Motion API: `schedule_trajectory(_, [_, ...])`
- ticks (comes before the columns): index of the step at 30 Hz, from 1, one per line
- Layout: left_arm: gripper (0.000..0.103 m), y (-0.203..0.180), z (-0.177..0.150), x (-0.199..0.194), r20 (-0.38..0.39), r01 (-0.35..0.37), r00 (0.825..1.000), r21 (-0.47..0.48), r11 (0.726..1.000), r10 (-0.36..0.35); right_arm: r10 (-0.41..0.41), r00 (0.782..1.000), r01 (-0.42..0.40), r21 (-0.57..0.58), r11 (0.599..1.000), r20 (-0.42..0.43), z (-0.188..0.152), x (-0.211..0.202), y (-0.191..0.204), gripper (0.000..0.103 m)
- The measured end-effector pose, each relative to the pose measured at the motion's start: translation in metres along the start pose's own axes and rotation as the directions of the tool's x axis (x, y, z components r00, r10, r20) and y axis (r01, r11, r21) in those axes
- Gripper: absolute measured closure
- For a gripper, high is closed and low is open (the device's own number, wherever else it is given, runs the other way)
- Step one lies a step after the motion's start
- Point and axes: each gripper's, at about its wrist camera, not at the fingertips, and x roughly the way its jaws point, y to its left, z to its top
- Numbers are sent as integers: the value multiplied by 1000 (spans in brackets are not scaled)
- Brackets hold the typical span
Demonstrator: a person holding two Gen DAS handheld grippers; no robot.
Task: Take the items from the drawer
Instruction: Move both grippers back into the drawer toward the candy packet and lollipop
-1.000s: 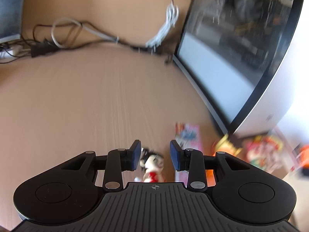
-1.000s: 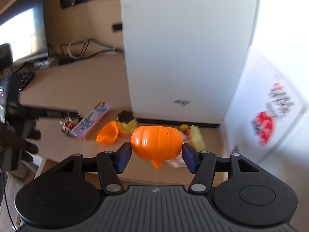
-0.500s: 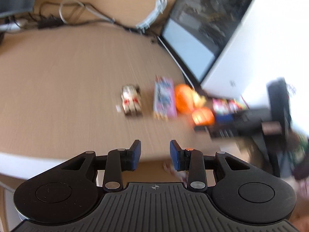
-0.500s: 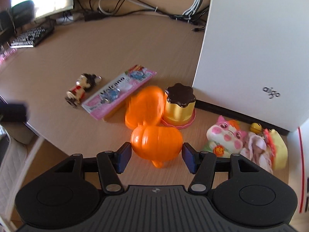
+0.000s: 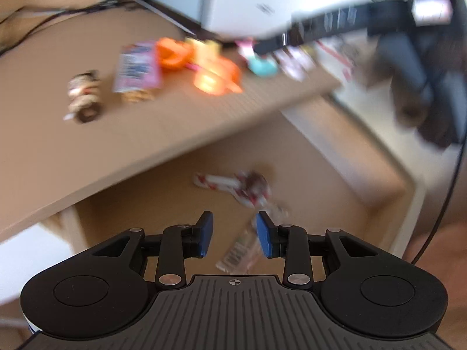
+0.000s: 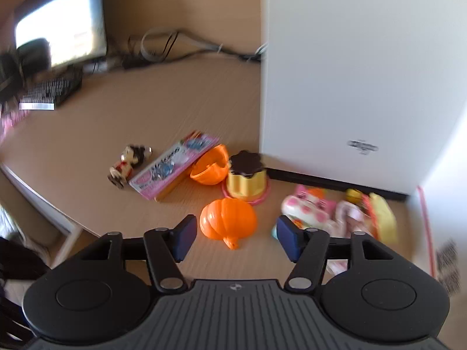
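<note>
In the left wrist view, which is blurred, my left gripper (image 5: 233, 236) hangs open and empty over the open drawer (image 5: 410, 195) below the desk edge. A red-and-white wrapped item (image 5: 233, 186) and a clear packet (image 5: 238, 252) lie on the drawer floor. In the right wrist view my right gripper (image 6: 236, 234) stands open. An orange pumpkin half (image 6: 227, 218) rests on the desk (image 6: 116, 122) between its fingers, with a gap on each side.
On the desk lie a small figurine (image 6: 125, 163), a pink packet (image 6: 175, 166), another orange half (image 6: 210, 164), a yellow pudding toy (image 6: 246, 178) and a pink cat toy (image 6: 309, 207). A white computer case (image 6: 350, 73) stands behind them. A keyboard (image 6: 49, 93) and monitor (image 6: 58, 35) are far left.
My right gripper has opened and let go of the orange pumpkin half, which now sits on the desk. My left gripper has swung back from the desk top down over the open drawer.
</note>
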Motion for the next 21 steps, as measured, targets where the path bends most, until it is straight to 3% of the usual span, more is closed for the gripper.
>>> schedule_trajectory(4, [67,-24,-1,27,-64,16,998,150,989,-6,-41,999,41,65,997,2,-23,-26,-14,38])
schedule_trajectory(9, [67,-41,0,74,-154,18,988,238,971,19,-77,994,85,121,989,-76,-61,-29,-31,38])
schedule_trajectory(15, [66,-44,-3,110,-213,-14,974,267,964,73,-102,983,125,155,980,-152,-87,-27,-45,38])
schedule_trajectory(21, [61,-42,1,117,-220,-8,974,241,971,62,-103,980,129,153,980,-170,-92,-26,-49,38])
